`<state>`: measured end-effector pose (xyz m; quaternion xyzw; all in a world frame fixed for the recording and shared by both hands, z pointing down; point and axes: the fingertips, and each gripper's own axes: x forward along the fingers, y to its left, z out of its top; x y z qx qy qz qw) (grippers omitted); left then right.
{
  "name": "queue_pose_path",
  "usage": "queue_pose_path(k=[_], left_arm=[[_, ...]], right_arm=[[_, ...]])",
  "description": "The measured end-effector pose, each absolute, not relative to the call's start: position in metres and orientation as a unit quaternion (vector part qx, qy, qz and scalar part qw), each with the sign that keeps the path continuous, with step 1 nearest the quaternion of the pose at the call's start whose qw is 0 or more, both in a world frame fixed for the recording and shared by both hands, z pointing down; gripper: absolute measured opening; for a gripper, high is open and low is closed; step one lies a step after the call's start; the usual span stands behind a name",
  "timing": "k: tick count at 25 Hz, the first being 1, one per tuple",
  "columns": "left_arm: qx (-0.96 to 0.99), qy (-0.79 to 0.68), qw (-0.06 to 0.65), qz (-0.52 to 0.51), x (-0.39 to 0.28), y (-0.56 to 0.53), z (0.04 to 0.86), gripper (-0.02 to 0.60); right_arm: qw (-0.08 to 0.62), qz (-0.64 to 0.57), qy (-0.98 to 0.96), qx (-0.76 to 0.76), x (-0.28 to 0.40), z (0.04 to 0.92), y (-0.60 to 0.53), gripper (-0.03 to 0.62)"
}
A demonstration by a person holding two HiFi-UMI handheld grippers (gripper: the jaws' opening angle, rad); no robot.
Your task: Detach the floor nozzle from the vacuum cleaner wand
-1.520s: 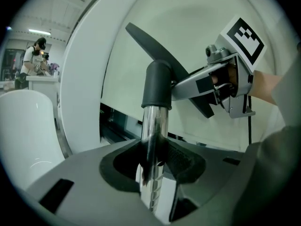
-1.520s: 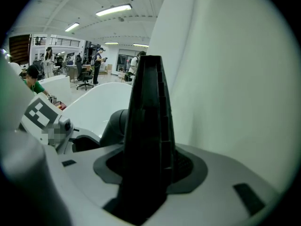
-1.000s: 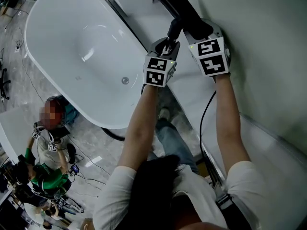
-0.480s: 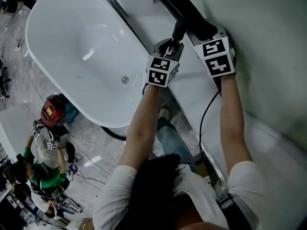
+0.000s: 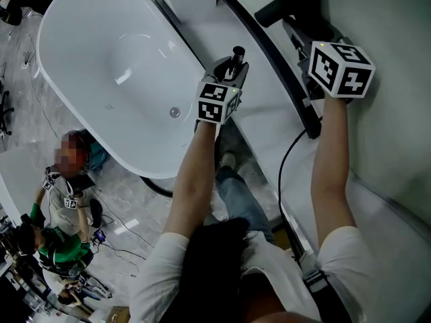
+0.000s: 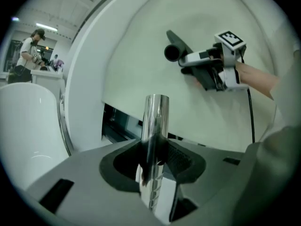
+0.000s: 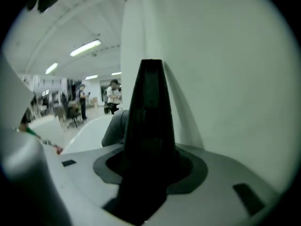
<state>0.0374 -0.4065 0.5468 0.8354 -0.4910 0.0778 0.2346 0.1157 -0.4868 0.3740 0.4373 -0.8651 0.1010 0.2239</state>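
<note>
The left claw [image 6: 153, 175] is clenched on the chrome wand [image 6: 155, 119], whose bare end sticks out past its jaws. The right claw [image 7: 146, 173] grips the black nozzle [image 7: 150, 112], held apart from the wand, up and right of the left claw, close to the wall [image 7: 225, 79].

Upright chrome wand [image 6: 155, 121], black floor nozzle [image 7: 148, 117] separate, well apart.
</note>
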Motion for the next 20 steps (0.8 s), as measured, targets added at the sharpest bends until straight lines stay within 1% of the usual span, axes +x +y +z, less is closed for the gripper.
queue_pose_path(k=[2,4,8,20], left_arm=[[0.831,-0.494,0.243,0.077,0.032,-0.403,0.553,0.150],[0.826,-0.501,0.247,0.079,0.029,-0.402,0.560,0.150],[0.828,-0.495,0.244,0.094,0.032,-0.406,0.564,0.150],[0.822,-0.504,0.246,0.098,0.030,-0.414,0.563,0.150]], right_arm=[[0.236,0.036,-0.869,0.434,0.113,0.333,-0.494,0.219],[0.229,0.006,-0.877,0.422,0.104,0.311,-0.491,0.219],[0.196,0.014,-0.886,0.420,0.102,0.296,-0.486,0.219],[0.188,0.059,-0.890,0.412,0.092,0.319,-0.479,0.219]])
